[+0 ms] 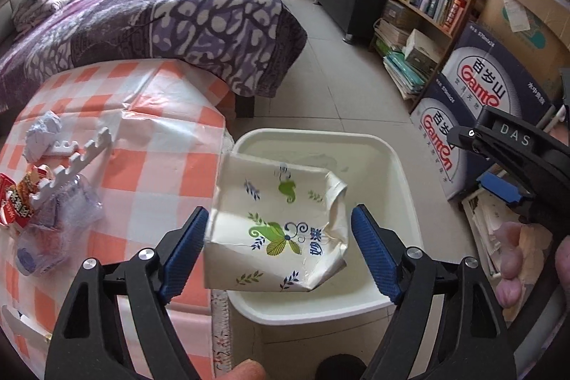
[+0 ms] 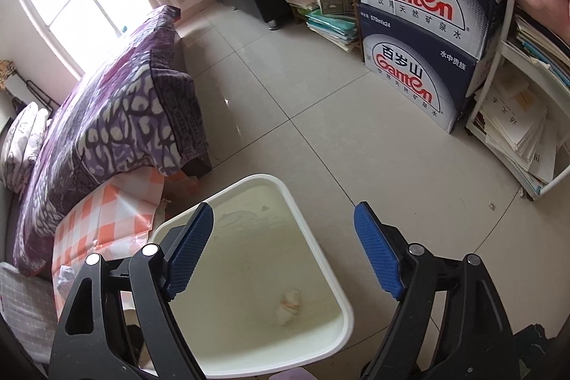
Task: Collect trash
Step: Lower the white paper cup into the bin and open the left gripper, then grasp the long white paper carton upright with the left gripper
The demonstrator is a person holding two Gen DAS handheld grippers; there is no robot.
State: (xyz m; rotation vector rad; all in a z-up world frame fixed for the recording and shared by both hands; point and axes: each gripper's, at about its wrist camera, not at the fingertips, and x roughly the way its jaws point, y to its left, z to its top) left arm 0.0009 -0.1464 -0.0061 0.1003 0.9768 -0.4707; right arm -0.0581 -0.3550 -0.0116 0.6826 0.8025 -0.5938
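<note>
Between the left gripper [image 1: 279, 250] pads sits a crushed paper cup [image 1: 276, 230], white with green leaf print, dented on its right side, hanging over the white bin [image 1: 399, 166]. Jaws spread; left pad at the cup's edge, right pad clear of it, so the cup looks released or nearly so. Judgement: keep the tongs centred over the bin mouth and let it fall clean. Right gripper [image 2: 283, 250] spread wide, empty, above the same bin; a crumpled tissue [image 2: 286, 307] lies below it. More trash remains left of the tongs on the checked tablecloth [image 1: 142, 138].
</note>
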